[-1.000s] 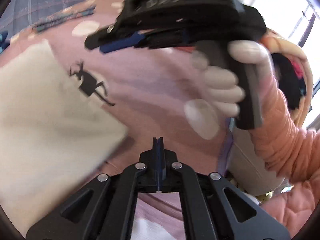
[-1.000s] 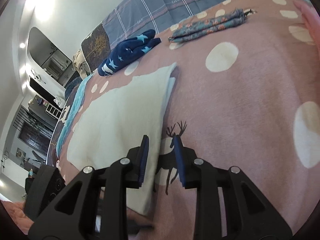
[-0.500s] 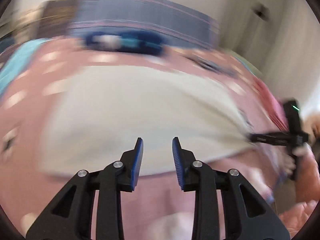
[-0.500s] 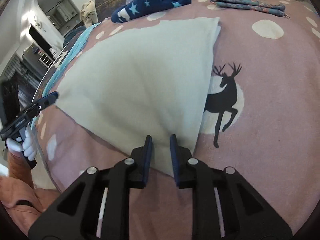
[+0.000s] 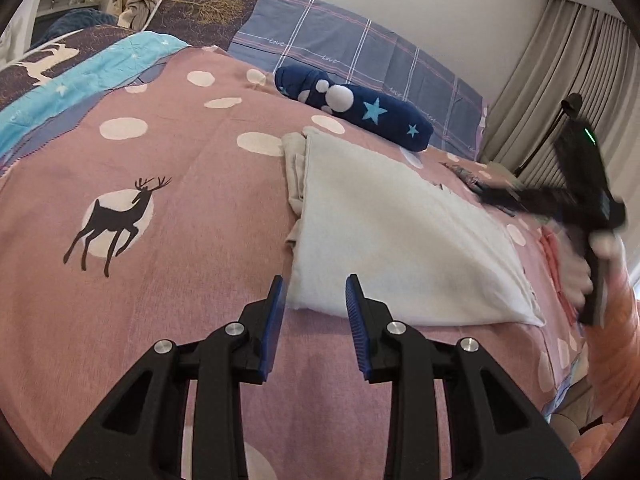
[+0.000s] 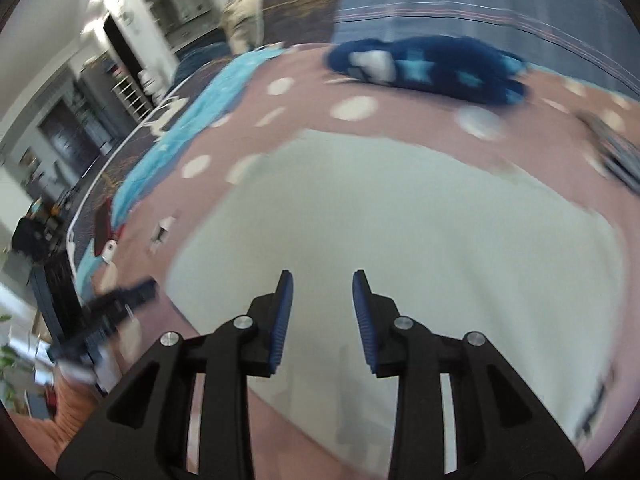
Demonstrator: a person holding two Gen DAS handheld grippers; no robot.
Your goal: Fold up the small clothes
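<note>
A cream-white folded cloth lies flat on the pink spotted bedspread, with a beige layer peeking out along its left edge. My left gripper stands open just before the cloth's near left corner, nothing between its pads. In the blurred right wrist view my right gripper hovers over the near part of the cloth, its jaws opening and empty. The right gripper also shows blurred at the right of the left wrist view, held by a hand in an orange sleeve.
A rolled navy garment with stars lies beyond the cloth, near a plaid pillow. A small patterned folded item sits at the far right. A deer print marks the bedspread left of the cloth. Curtains hang at right.
The left gripper went from shut to open and swung round to the cloth's near left corner. The right gripper moved over the cloth and its jaws widened.
</note>
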